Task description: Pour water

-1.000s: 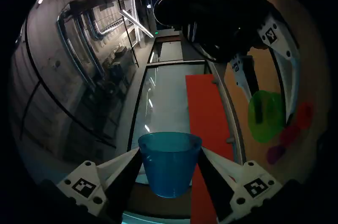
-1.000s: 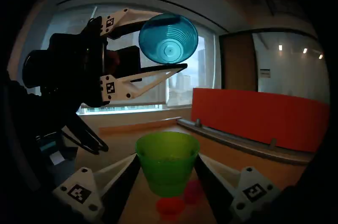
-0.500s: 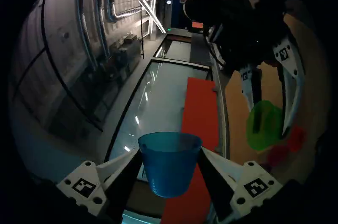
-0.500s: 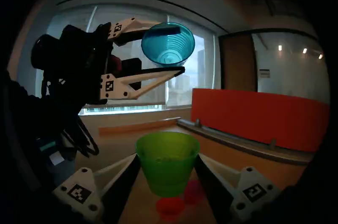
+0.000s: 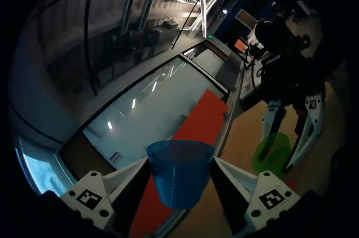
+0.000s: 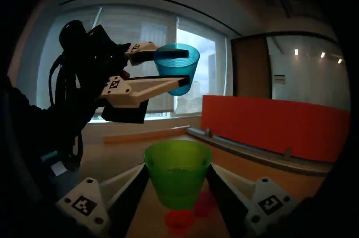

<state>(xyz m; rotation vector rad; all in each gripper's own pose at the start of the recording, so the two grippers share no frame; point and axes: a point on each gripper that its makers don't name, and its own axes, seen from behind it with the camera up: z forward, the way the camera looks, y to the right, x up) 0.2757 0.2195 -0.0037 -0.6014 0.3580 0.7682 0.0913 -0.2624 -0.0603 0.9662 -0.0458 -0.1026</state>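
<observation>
Two cups are clamped at mid-wall: blue cup [image 5: 180, 184] by the left gripper [image 5: 180, 162], green cup [image 6: 177, 185] by the right gripper [image 6: 177, 167]. Both are judged light, thin-walled, easily crushed.

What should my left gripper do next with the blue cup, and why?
Probably lower the blue cup to the table. The left gripper has brought it back nearly upright from its tip, high and left of the green cup in the right gripper, so the pour looks finished.

Wooden table [image 6: 130, 155], red disc [image 6: 178, 220], pink disc [image 6: 204, 200]
</observation>
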